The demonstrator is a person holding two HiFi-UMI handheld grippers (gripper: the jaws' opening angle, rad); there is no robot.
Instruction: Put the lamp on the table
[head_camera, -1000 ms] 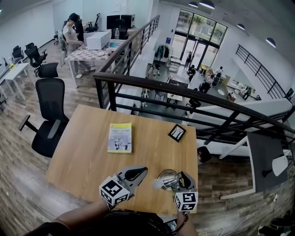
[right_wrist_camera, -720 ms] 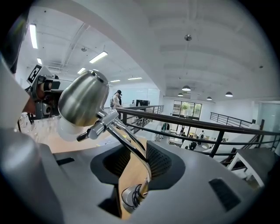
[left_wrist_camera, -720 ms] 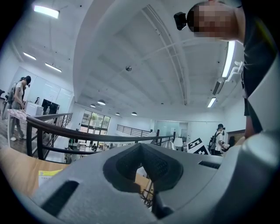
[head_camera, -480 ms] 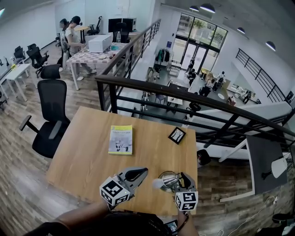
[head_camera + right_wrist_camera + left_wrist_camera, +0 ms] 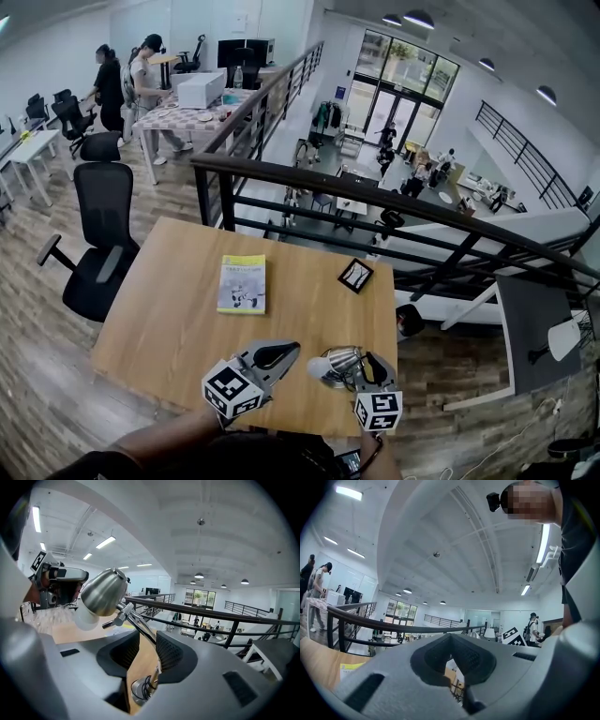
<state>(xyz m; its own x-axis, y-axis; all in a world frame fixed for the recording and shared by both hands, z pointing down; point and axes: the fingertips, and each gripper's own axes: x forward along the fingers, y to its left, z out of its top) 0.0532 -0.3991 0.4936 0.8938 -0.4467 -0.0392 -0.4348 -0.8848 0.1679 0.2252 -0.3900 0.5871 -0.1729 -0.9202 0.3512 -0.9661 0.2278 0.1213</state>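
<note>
Hanging idle at the left, the left gripper (image 5: 278, 353) has its jaws together with nothing between them, low over the near edge of the worktop (image 5: 178, 319). A book (image 5: 242, 283) lies at its 11 o'clock, well apart. Just to its right is the lamp (image 5: 336, 364), its metal shade pointing toward 10 o'clock. It sits in the right gripper (image 5: 147, 638), whose jaws are closed in on it: the thin stem runs up between them, pressed against the right-hand one, and the round foot fills the gap lower down. A small dark-framed square (image 5: 355, 275) lies at 12 o'clock from the lamp, well clear.

The step in hand looks like the set-down itself, at the worktop's near right corner. Whether the foot already touches the wood cannot be told. The next move calls for lowering until the foot sits flat, kept back from the edge at 6 o'clock, then parting the jaws without tipping the top-heavy shade.
</note>
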